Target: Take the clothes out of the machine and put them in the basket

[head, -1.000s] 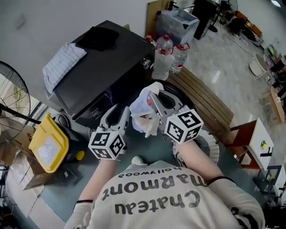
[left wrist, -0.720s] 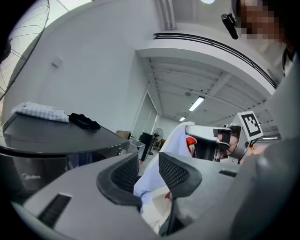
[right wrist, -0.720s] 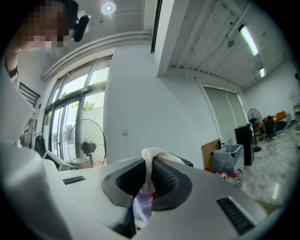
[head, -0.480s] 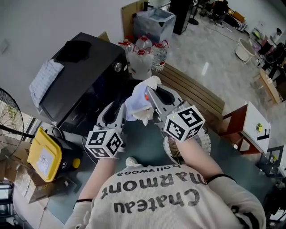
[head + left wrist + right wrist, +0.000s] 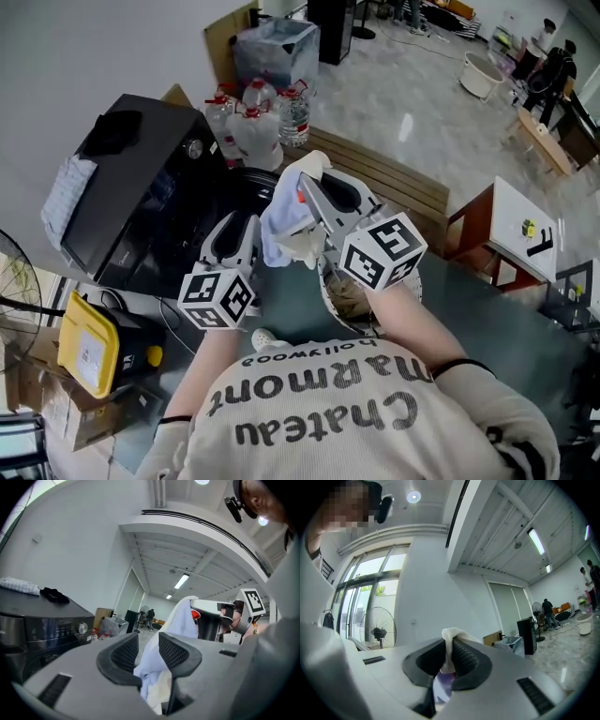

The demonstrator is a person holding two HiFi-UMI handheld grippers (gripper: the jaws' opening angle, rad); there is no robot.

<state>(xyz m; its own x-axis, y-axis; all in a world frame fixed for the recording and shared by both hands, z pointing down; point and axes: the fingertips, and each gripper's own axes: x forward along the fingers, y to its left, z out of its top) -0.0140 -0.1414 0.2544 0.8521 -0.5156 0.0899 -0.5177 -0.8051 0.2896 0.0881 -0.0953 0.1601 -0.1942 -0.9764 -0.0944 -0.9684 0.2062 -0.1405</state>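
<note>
The right claw [image 5: 449, 654] is pinched tight on the white garment [image 5: 284, 223], which hangs just right of the wide-open left claw [image 5: 148, 647].

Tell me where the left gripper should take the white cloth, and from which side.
Take the drooping lower fold of the cloth, coming from the person's left. It hangs bunched from the shut right gripper, and that free part lies by the open left gripper.

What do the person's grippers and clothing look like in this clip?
Both the left gripper and right gripper are light grey shells with black ribbed pads, each carrying a white cube of black square markers. The person wears a pale top with dark lettering.
</note>
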